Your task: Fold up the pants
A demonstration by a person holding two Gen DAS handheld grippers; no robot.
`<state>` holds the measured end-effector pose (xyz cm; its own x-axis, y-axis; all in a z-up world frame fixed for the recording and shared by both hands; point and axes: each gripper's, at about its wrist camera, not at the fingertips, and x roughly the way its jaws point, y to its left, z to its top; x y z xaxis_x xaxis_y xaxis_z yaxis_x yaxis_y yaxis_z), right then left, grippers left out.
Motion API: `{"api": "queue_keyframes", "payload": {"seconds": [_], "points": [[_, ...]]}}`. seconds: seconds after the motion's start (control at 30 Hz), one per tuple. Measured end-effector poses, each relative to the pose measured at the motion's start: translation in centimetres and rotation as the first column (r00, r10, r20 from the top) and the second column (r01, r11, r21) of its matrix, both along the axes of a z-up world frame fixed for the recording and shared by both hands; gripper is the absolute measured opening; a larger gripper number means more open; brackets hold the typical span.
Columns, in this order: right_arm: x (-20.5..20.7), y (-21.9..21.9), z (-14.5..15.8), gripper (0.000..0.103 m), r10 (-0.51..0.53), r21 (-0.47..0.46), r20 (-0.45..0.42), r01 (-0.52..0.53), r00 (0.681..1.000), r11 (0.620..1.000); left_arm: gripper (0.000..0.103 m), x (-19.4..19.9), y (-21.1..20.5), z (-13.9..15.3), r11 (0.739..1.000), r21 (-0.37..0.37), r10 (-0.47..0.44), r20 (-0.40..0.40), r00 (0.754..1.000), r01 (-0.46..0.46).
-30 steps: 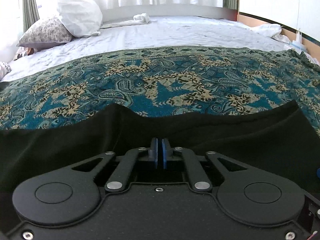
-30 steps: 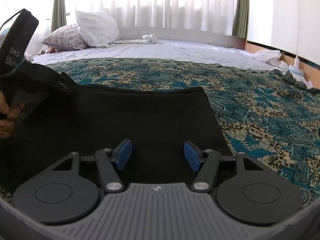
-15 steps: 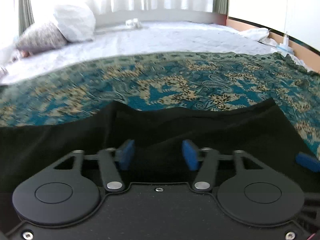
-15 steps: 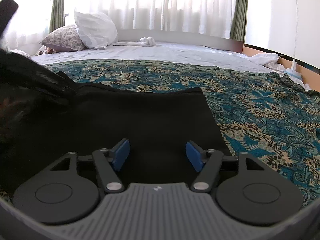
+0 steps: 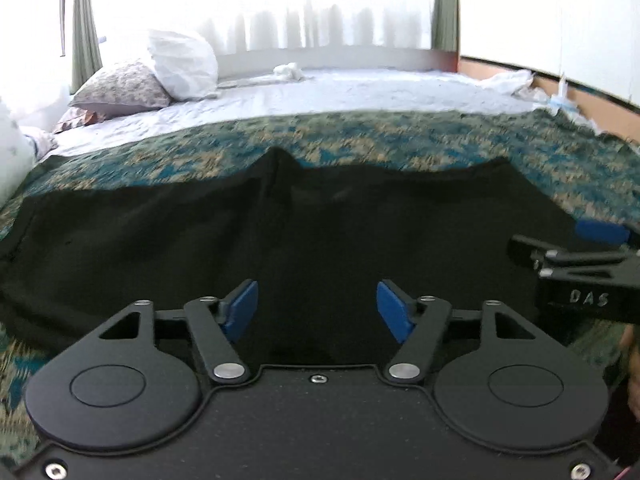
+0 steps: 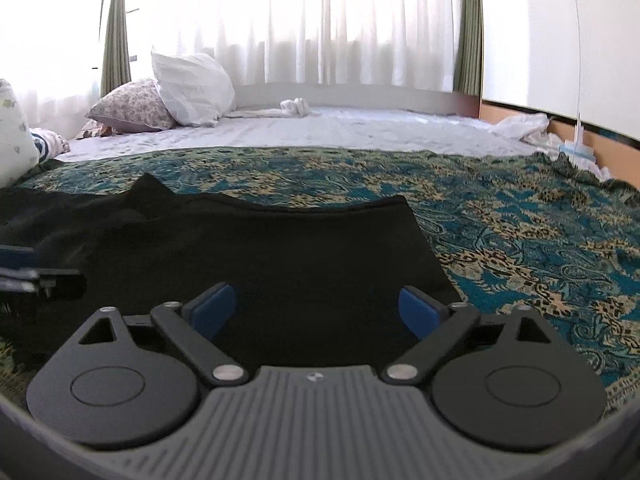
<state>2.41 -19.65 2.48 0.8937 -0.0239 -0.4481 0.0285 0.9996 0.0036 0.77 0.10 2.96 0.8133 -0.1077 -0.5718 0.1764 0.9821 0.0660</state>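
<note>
Left wrist view looks across a bed from its foot: at nine o'clock a green curtain (image 5: 85, 24) hangs beside a floral pillow (image 5: 122, 90) with a white pillow (image 5: 182, 65) leaning on it. At twelve o'clock a bright sheer-curtained window stands behind a low headboard (image 5: 340, 58), with a white sheet (image 5: 360, 90) spread below it and a small white bundle (image 5: 289, 71) near the headboard. Nearer the camera a teal paisley bedspread (image 5: 440, 140) covers the bed, blurred here. Black pants (image 5: 300, 240) lie flat on it from the nine o'clock edge almost to three o'clock, one peak of cloth rising at the far edge. The left gripper (image 5: 316, 310) hovers over the pants at six o'clock, its blue jaws apart with nothing pinched; they have just narrowed a little. At three o'clock the right gripper (image 5: 592, 252) reaches in over the pants' right part. Right wrist view shows the same room; the right gripper (image 6: 316, 310) sits at six o'clock above the pants' right end (image 6: 400, 216), its jaws set wide, just widened, gripping nothing. A white wall (image 6: 560, 40) and wooden skirting (image 6: 516, 114) run along three o'clock, with crumpled white cloth (image 6: 520, 126) at the bed's edge.
</note>
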Motion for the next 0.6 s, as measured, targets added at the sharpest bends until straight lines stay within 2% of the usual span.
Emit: {"api": "queue_keyframes", "payload": {"seconds": [0.03, 0.17, 0.6], "points": [[-0.2, 0.4, -0.1, 0.099, 0.007, -0.007, 0.003, -0.007, 1.000, 1.000, 0.051, -0.1, 0.2, -0.4, 1.000, 0.003, 0.009, -0.015, 1.000, -0.009], [-0.7, 1.9, -0.7, 0.099, 0.035, -0.057, -0.009, -0.036, 0.999, 0.998, 0.047, 0.1, 1.2, -1.1, 0.998, -0.051, 0.022, -0.034, 0.999, -0.024], [0.3, 2.2, -1.8, 0.103, 0.030, -0.028, -0.056, -0.032, 0.998, 0.999, 0.048, 1.8, 2.2, -1.2, 0.994, -0.095, 0.044, -0.041, 0.998, -0.048]]}}
